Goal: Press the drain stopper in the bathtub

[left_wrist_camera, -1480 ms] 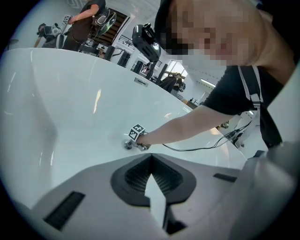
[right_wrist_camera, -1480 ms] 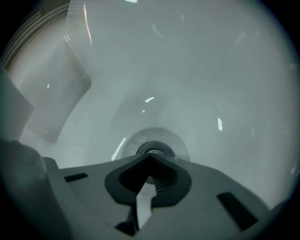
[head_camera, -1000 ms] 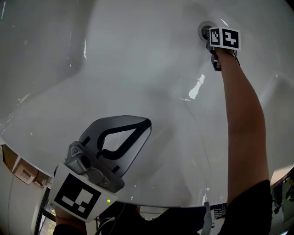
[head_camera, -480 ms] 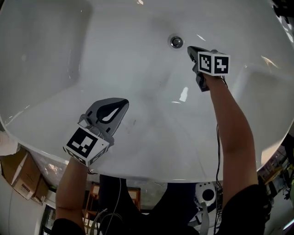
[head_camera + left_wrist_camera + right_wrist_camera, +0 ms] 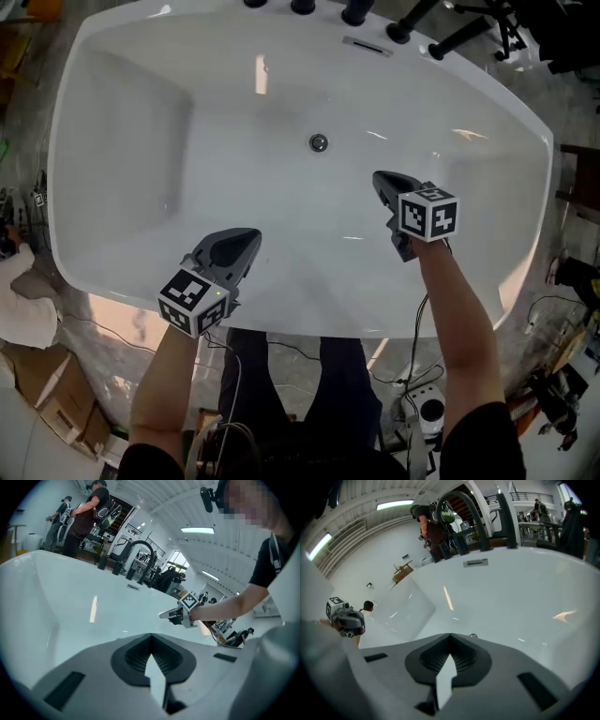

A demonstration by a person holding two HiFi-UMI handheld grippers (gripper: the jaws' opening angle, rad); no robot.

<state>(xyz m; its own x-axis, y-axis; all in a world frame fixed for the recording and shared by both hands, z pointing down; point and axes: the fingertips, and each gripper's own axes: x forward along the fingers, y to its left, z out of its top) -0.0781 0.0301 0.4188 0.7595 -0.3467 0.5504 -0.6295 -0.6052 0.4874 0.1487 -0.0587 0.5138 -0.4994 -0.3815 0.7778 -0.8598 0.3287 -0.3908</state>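
Note:
The round metal drain stopper (image 5: 319,142) sits in the floor of the white bathtub (image 5: 141,112), toward the far side; the right gripper view shows the drain stopper (image 5: 473,635) just past its jaw tips. My right gripper (image 5: 379,176) is shut and empty, held above the tub floor to the right of the stopper and nearer me, apart from it. My left gripper (image 5: 249,238) is also shut and empty, hovering over the near rim at the left. From the left gripper view I see the right gripper (image 5: 174,614) across the tub.
Black faucet fittings (image 5: 354,11) and a slim overflow plate (image 5: 367,45) line the tub's far rim. Cardboard boxes (image 5: 52,417) and cables (image 5: 412,370) lie on the floor by the near side. People stand beyond the tub (image 5: 91,513).
The right gripper has drawn back from the drain stopper toward the near side. The head view has pulled up and back, so the whole tub shows. The left gripper has lifted to the near rim.

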